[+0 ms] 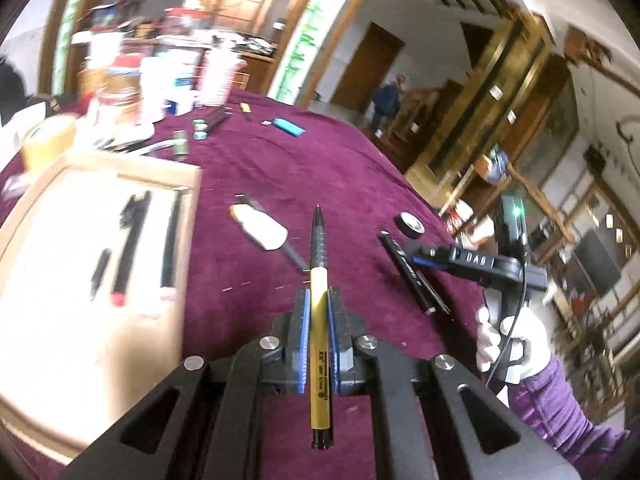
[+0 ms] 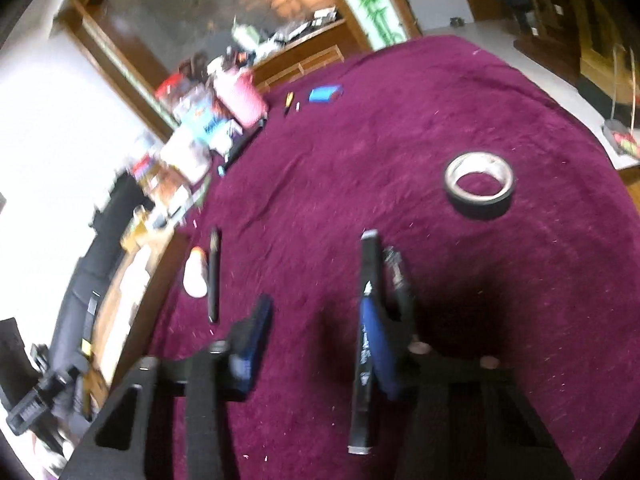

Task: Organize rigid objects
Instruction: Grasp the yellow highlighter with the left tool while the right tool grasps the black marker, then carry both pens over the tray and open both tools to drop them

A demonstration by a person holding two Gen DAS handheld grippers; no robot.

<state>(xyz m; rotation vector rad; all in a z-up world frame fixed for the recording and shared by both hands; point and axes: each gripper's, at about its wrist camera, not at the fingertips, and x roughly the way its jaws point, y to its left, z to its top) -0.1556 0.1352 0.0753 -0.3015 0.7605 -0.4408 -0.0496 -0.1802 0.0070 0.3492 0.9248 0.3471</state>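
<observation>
Judging from how things lie, the sorting is partly done. On the wooden tray [image 1: 52, 280] at the left of the desk [image 1: 320, 168], three dark pen-like items [image 1: 132, 248] are already laid side by side, so that much can be counted as organized.

A yellow pen [image 1: 319, 320] is clamped between the blue pads of the left gripper [image 1: 318, 304], its black tip pointing away over the maroon cloth; it is held above the desk, just right of the tray, and appears to be on its way there.

In the right wrist view a black marker [image 2: 365, 344] lies between the fingers of the right gripper [image 2: 316, 312], close against the right-hand pad, while the left-hand pad stands apart from it; the jaws are not yet closed on it, so that pick is unfinished.

Left on the cloth are a white oblong item [image 1: 260, 228] with a dark pen [image 2: 214, 276] just beside it, a roll of black tape [image 2: 480, 184] further right, and, at the far edge, a blue block [image 2: 324, 94] and some small pieces. Several placements are therefore thought to remain.
</observation>
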